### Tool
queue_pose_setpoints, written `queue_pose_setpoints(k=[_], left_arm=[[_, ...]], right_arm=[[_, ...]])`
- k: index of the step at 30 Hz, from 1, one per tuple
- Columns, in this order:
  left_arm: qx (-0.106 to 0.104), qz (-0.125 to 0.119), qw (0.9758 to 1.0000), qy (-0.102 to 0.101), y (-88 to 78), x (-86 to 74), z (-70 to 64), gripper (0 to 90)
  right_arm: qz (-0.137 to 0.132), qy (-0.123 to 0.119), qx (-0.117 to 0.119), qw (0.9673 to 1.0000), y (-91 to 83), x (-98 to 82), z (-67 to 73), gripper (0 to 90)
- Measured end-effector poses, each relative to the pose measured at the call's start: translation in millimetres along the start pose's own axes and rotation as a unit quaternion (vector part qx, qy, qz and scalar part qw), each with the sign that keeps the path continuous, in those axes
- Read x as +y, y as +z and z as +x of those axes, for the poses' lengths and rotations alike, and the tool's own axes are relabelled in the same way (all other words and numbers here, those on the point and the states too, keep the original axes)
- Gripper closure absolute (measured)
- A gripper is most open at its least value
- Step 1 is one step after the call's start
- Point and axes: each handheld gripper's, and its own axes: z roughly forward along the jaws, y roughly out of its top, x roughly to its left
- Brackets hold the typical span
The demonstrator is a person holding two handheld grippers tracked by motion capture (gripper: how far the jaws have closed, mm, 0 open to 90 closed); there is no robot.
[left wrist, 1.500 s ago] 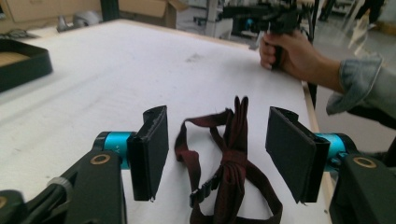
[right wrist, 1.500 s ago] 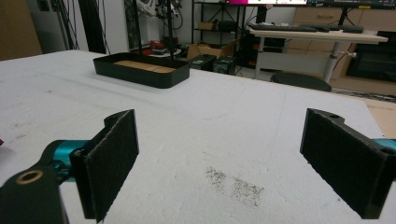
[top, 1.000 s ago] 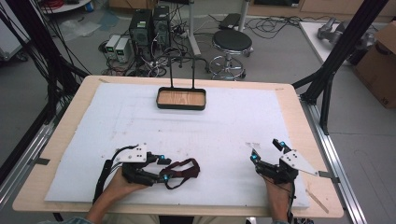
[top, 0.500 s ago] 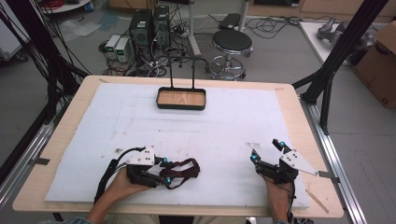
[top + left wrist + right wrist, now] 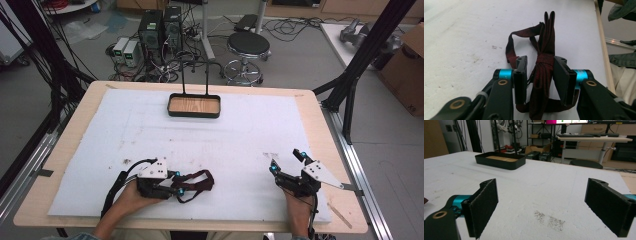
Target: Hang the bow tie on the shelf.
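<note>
Down at the near edge of the white foam mat [image 5: 240, 135], the left gripper [image 5: 176, 184] lay low with a dark red strap [image 5: 544, 62] bundled between its jaws. Its jaws had just been closing; in the left gripper view the pads [image 5: 520, 80] stood narrow on either side of the strap's knotted middle, close against it, though a thin gap seemed to remain on each side, so the pads did not yet press. The strap's loops trailed forward over the mat beyond the jaws. Well apart on the right, the right gripper [image 5: 286, 162] rested with its jaws wide and nothing between them. A black tray [image 5: 194, 106] with a wooden floor sat at the far side of the mat
</note>
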Motion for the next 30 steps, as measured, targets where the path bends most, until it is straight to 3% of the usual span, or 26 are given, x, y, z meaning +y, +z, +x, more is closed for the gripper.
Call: queue_pose_setpoints(k=[8, 18, 26, 30], left_arm=[[0.005, -0.004, 1.0000, -0.003, -0.3, -0.2, -0.4, 72.4], [0.009, -0.011, 0.9998, 0.012, -2.4, -0.5, -1.4, 78.6], [0.020, -0.029, 0.9994, 0.007, -7.4, 0.0, 1.2, 79.7], [0.031, -0.052, 0.9982, 0.002, -15.6, 1.9, 3.5, 80.1]], right_arm=[[0.000, -0.001, 0.000, 1.0000, 0.0, 0.0, -0.2, 10.5], [0.001, 0.000, 0.000, 1.0000, 0.2, 0.0, -0.1, 10.5], [0.000, 0.001, 0.001, 1.0000, 0.2, 0.0, -0.2, 10.5], [0.001, 0.000, 0.001, 1.0000, 0.1, 0.0, -0.2, 10.5]])
